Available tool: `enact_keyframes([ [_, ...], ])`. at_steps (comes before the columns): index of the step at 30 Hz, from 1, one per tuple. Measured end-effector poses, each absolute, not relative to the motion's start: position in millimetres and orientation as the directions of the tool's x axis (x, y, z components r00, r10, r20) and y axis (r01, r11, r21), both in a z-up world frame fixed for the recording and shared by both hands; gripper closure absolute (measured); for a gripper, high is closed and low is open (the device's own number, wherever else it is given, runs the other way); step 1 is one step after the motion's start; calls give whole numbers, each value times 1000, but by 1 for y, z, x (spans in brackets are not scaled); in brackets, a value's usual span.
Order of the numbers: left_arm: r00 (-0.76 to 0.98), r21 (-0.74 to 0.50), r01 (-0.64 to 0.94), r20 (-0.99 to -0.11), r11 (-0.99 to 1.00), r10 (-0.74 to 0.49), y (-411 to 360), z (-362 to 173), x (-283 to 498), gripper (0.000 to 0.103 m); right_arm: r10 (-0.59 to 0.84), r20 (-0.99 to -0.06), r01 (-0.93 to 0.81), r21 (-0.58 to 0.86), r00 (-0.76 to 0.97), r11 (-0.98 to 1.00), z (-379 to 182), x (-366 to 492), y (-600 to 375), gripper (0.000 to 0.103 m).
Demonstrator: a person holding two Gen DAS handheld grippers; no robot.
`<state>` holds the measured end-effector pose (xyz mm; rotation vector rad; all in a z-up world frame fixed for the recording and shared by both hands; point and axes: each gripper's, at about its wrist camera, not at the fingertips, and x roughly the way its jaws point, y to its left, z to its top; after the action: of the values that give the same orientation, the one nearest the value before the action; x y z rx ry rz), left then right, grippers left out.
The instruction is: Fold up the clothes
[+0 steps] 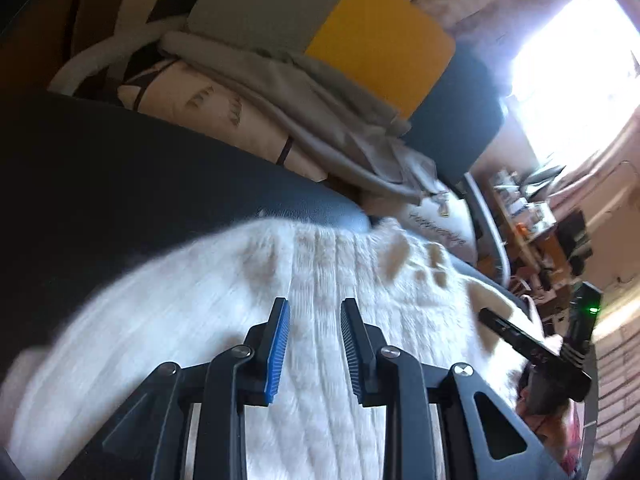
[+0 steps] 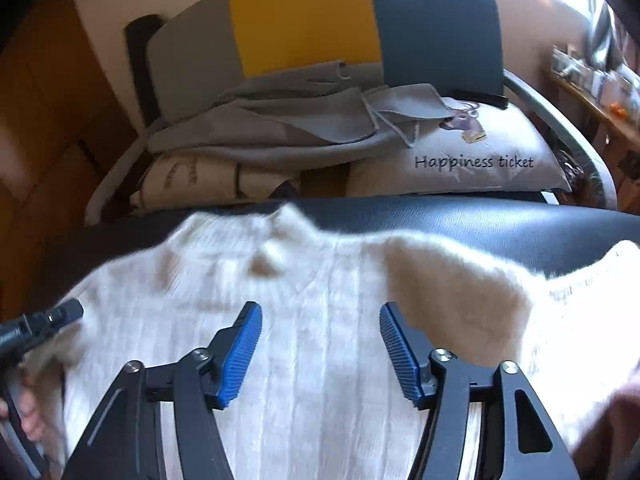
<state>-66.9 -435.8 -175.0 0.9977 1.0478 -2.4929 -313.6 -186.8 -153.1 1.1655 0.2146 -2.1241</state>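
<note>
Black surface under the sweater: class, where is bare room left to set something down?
Free: the black surface between the white sweater and the pillow, and the dark stretch left of the sweater. Crowded: the chair behind, piled with grey clothes.

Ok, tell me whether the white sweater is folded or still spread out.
Mostly spread: the sweater lies flat on the black surface, collar showing, only one sleeve folded across it.

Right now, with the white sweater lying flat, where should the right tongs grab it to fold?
Probably the sleeve lying across the right of the white sweater. It bunches above the flat body, giving an edge to pinch. The open right tongs could come from the near side, moving right.
</note>
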Motion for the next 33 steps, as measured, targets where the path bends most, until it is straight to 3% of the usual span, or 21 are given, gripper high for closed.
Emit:
enact_keyframes([
  [4, -746, -563, 478, -666, -674, 27, -427, -184, -2, 76, -533, -796, 698, 208, -286, -685, -145, -256, -173, 29],
  [12, -707, -483, 568, -701, -666, -95, -406, -190, 120, 76, -589, -807, 827, 303, -41, -473, -157, -81, -162, 19],
  [19, -658, -403, 653, -721, -641, -217, -400, -193, 209, 74, -507, -860, 903, 177, -52, -392, -175, 16, -191, 15],
  [24, -617, -375, 683, -756, -627, -219, -407, -206, 231, 72, -436, -893, 913, 80, -113, -400, -192, 35, -207, 13],
  [28, -671, -471, 630, -730, -618, -128, -413, -217, 229, 62, -448, -889, 901, 113, -97, -420, -194, 32, -203, 9],
  [33, -651, -415, 627, -744, -659, -151, -403, -226, 206, 59, -491, -869, 868, 201, -56, -455, -198, 19, -195, 0],
])
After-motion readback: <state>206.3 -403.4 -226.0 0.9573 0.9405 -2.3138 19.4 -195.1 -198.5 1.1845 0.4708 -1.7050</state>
